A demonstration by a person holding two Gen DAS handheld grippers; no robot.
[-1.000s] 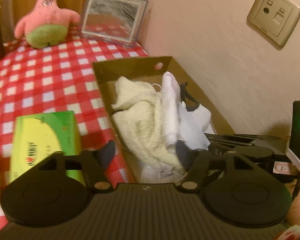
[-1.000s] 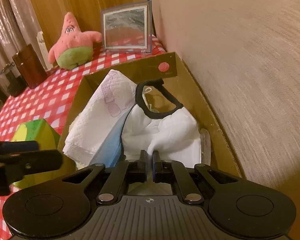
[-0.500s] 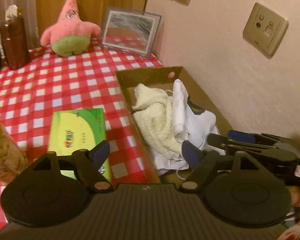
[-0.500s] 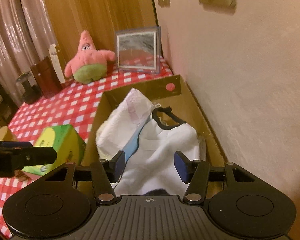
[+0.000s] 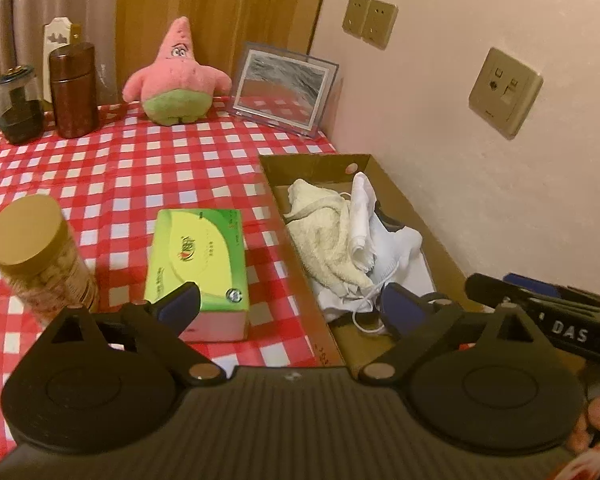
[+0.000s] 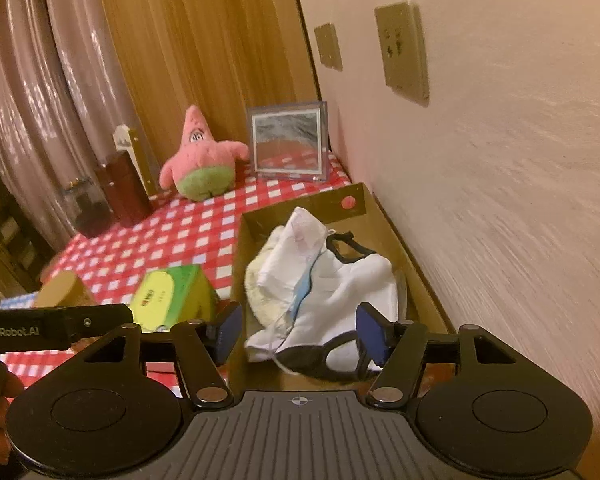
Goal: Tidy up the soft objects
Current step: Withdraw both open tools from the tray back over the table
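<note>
Both grippers have been drawn up and back from the cardboard box (image 5: pixel 440 240), the left gripper (image 5: pixel 288 308) and right gripper (image 6: pixel 296 330) opening with nothing held, since towel (image 5: pixel 332 236) and white cloth (image 6: pixel 352 284) are left bundled inside it against the wall.

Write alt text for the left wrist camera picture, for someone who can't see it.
An opening, empty left gripper hovers over a red checked tablecloth beside a cardboard box of cloths: a cream towel and white fabric. A green tissue box, a jar and a pink starfish plush sit on the table.
</note>
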